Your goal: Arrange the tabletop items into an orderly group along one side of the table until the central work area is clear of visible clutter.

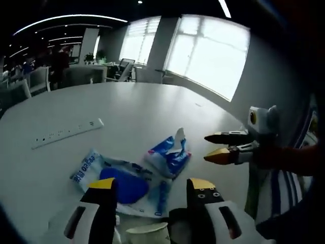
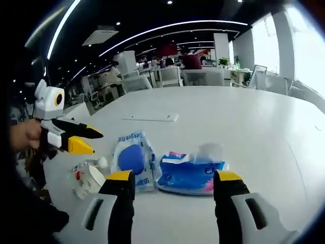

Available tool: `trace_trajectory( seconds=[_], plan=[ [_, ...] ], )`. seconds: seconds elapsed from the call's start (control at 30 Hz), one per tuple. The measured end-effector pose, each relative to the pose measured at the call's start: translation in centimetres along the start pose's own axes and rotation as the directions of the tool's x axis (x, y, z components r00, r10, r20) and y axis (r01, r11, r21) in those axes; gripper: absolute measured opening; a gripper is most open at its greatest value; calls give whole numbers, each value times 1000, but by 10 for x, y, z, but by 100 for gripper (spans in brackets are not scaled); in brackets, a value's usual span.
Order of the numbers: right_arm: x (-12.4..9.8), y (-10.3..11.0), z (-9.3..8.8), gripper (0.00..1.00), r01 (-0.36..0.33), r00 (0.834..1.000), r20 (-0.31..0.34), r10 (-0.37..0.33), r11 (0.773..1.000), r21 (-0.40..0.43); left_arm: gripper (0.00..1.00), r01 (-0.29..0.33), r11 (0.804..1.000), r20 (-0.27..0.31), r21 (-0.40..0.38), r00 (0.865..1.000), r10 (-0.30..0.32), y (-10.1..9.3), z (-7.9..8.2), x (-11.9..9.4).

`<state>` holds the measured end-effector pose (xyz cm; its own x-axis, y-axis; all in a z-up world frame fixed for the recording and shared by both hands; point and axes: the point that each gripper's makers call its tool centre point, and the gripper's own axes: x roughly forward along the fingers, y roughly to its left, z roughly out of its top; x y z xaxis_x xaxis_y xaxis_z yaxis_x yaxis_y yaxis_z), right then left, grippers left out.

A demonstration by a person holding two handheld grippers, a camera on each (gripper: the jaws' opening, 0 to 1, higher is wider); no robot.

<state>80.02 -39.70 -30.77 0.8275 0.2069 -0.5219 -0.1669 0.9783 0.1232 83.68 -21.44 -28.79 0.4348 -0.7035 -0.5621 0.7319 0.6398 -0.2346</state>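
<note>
A blue tissue pack (image 1: 170, 155) lies on the white table (image 1: 132, 107), with a tissue sticking up from it. Beside it lies a flat white-and-blue plastic bag (image 1: 117, 180) with a blue shape inside. A paper cup (image 1: 147, 235) sits just under my left gripper (image 1: 152, 185), which is open and empty above the bag. My right gripper (image 1: 208, 148) comes in from the right, open, close to the pack. In the right gripper view, my right gripper (image 2: 173, 178) hangs open just short of the tissue pack (image 2: 190, 173) and the bag (image 2: 133, 157). The cup (image 2: 89, 180) lies crumpled below my left gripper (image 2: 96, 143).
A white power strip (image 1: 68, 132) lies further out on the table, also seen as the power strip (image 2: 152, 118) beyond the bag. Office desks, chairs (image 2: 170, 76) and seated people stand past the table's far edge. Bright windows (image 1: 208, 56) line one wall.
</note>
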Motion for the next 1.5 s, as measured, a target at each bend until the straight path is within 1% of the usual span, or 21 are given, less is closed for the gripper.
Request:
trace_trajectory(
  seconds=[0.07,0.17,0.27,0.37,0.43,0.53,0.57,0.7,0.83,0.9,1.1,1.23,1.37,1.5],
  plan=[
    [-3,5,0,64,-6,1000,-1,6,1000,-2,57,-14,1000,9,-1,1000,14,9,-4,-13],
    [-8,14,1,69,-11,1000,1,11,1000,-5,59,-39,999,1,13,999,39,25,-15,-26],
    [-10,19,3,73,-22,1000,7,22,1000,1,63,-51,999,9,10,999,51,34,-22,-41],
    [-13,29,2,77,-29,1000,0,29,999,-27,67,-62,998,25,-8,998,62,44,-31,-58],
    [-15,36,2,78,-33,999,-4,33,999,-38,68,-73,997,12,-16,997,73,51,-40,-68],
    [-18,42,1,82,-38,999,0,38,999,-31,71,-86,996,6,-14,996,87,60,-52,-83],
    [-19,46,2,84,-44,999,6,44,999,-25,72,-89,996,2,-15,996,89,65,-58,-90],
    [-22,53,0,88,-54,999,7,54,998,-24,76,-101,995,-9,-24,995,101,73,-70,-107],
    [-27,62,-2,93,-64,998,11,64,997,-30,80,-112,993,0,-26,994,112,80,-75,-121],
    [-29,65,-3,96,-68,998,9,68,997,-34,81,-110,994,12,-24,994,110,80,-74,-128],
    [-35,72,-7,100,-76,997,0,77,996,-44,88,-114,993,39,-25,993,115,84,-75,-143],
    [-37,75,-12,100,-85,996,-11,85,995,-47,94,-121,992,36,-26,992,122,88,-80,-154],
    [-43,81,-17,100,-95,995,-25,94,993,-71,98,-129,991,25,-37,991,130,93,-85,-161],
    [-46,84,-20,100,-98,995,-26,96,993,-63,99,-135,990,10,-32,991,135,94,-90,-165]
  ],
)
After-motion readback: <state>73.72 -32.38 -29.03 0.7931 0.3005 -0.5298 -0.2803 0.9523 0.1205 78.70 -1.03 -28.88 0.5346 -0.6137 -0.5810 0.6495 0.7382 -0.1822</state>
